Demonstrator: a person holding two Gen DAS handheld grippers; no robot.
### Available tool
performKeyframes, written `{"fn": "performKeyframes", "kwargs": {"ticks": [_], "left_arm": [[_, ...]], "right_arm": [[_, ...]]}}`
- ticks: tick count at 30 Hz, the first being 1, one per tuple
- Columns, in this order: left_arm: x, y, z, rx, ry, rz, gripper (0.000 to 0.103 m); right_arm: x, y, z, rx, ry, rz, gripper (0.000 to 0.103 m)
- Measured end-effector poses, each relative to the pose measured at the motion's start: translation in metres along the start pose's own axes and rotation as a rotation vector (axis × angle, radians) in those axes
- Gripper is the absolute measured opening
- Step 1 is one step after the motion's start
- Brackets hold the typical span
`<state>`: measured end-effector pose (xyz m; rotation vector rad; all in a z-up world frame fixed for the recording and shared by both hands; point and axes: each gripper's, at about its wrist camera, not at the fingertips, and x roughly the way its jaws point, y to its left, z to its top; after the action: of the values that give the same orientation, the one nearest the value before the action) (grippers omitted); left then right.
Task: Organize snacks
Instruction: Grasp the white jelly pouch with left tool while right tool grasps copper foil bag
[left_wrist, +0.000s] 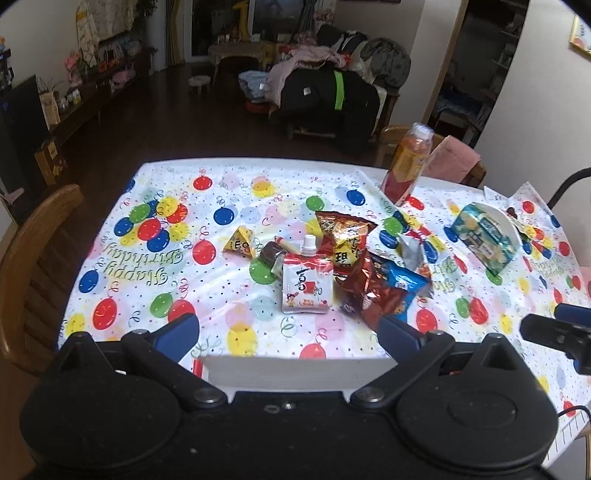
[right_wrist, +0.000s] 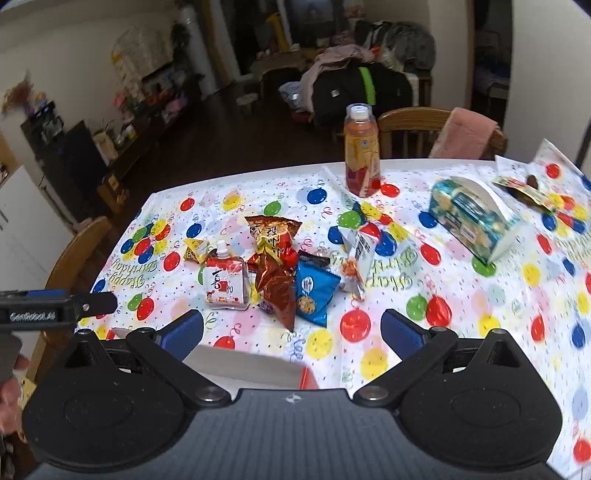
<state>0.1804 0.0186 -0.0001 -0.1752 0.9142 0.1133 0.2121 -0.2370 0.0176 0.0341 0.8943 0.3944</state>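
A pile of snacks lies mid-table on a balloon-print cloth: a white spouted pouch, a red-brown foil bag, a blue cookie packet, an orange chip bag, a yellow triangular packet and a silver packet. My left gripper is open, near the table's front edge just short of the pouch. My right gripper is open too, hovering in front of the pile.
An orange drink bottle stands at the far edge. A teal snack box lies on the right, with a wrapper beyond it. Wooden chairs flank the table. The other gripper's body shows at left.
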Motion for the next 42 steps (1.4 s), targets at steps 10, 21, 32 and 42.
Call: {"fn": "performKeyframes", "kwargs": {"ticks": [10,21,32,42], "left_arm": [[0.074,-0.005,0.039,0.001,0.119,-0.013,0.102],[0.159,-0.018,0.053,-0.005,0.216,0.015,0.101],[0.211,-0.02,0.051,-0.051,0.29,0.025,0.096],[0.236,-0.013,0.048,-0.12,0.335,0.012,0.089]], "right_arm": [[0.063,0.0,0.035,-0.217,0.079,0.083,0.099],[0.145,0.026,0.035,-0.478,0.186,0.148,0.089],[0.206,0.04,0.032,-0.54,0.259,0.185,0.07],[0.237,0.044,0.024,-0.55,0.281,0.148,0.064]]}}
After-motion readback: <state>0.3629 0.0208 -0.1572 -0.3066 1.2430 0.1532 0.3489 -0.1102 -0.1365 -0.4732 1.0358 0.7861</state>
